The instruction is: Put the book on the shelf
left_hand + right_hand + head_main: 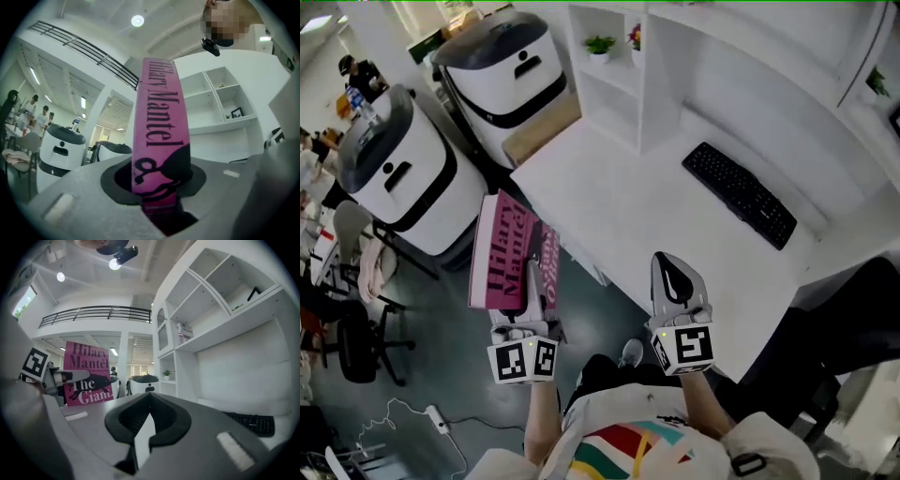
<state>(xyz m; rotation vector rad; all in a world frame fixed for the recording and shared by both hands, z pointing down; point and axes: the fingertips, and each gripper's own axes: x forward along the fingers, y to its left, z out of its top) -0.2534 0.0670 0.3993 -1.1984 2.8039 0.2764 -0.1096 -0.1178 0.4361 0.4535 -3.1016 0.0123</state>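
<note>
Left tongs (158, 187) tight around pink book (157, 112)

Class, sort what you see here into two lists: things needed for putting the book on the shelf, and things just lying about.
For the job: book; left gripper, shut on the book; shelf.

Lying about: keyboard; plant; two white machines.

Pink book (499, 251), black keyboard (739, 194)

Pink book (499, 248) in left gripper (523, 317)
</note>
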